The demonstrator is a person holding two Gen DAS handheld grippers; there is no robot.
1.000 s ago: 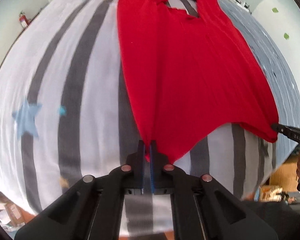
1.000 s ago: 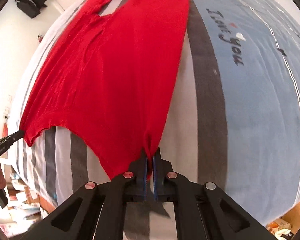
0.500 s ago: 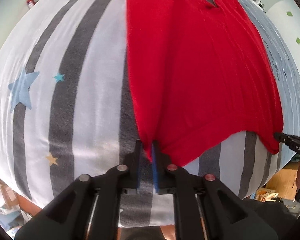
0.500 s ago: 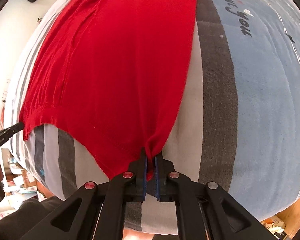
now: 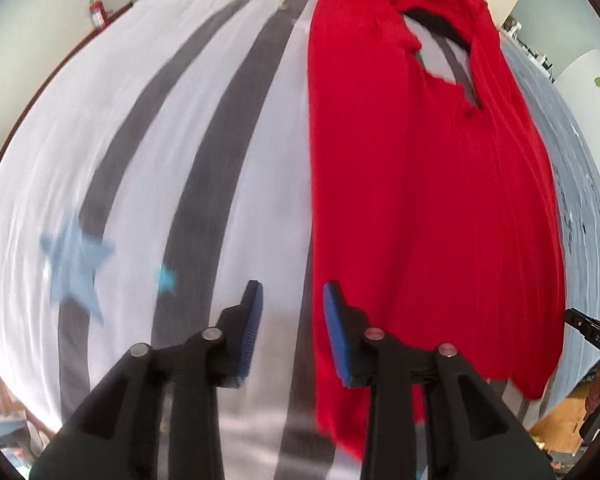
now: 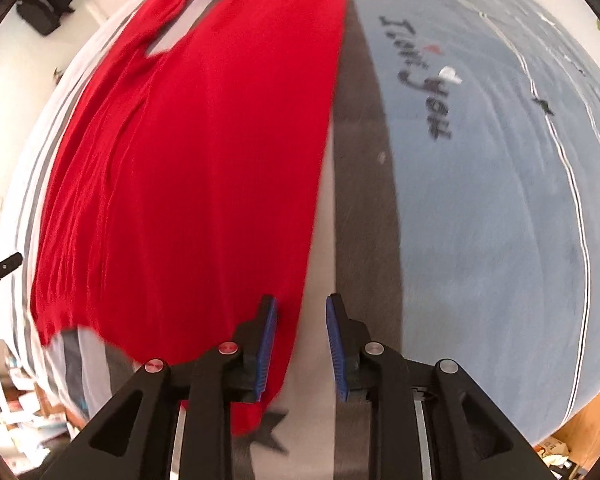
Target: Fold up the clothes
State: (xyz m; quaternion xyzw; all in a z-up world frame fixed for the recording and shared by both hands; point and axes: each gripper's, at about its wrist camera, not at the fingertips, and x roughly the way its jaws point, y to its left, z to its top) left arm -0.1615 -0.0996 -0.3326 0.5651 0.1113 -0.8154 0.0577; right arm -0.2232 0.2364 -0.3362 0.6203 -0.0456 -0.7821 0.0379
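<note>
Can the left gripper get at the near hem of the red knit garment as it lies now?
Probably yes: the left gripper is open, the red knit garment lies beside its right finger, nothing between.

My right gripper (image 6: 302, 340) has its blue-padded jaws spread with nothing between them. The red knit garment (image 6: 204, 168) lies flat on the grey-striped, pale-blue bedsheet (image 6: 480, 220), its near corner under my left finger (image 6: 266, 344). The other gripper's black tip (image 6: 2, 266) shows at far left.

The shirt (image 5: 420, 208) lies on the bed (image 5: 180, 160), seemingly overhanging its near edge.
</note>
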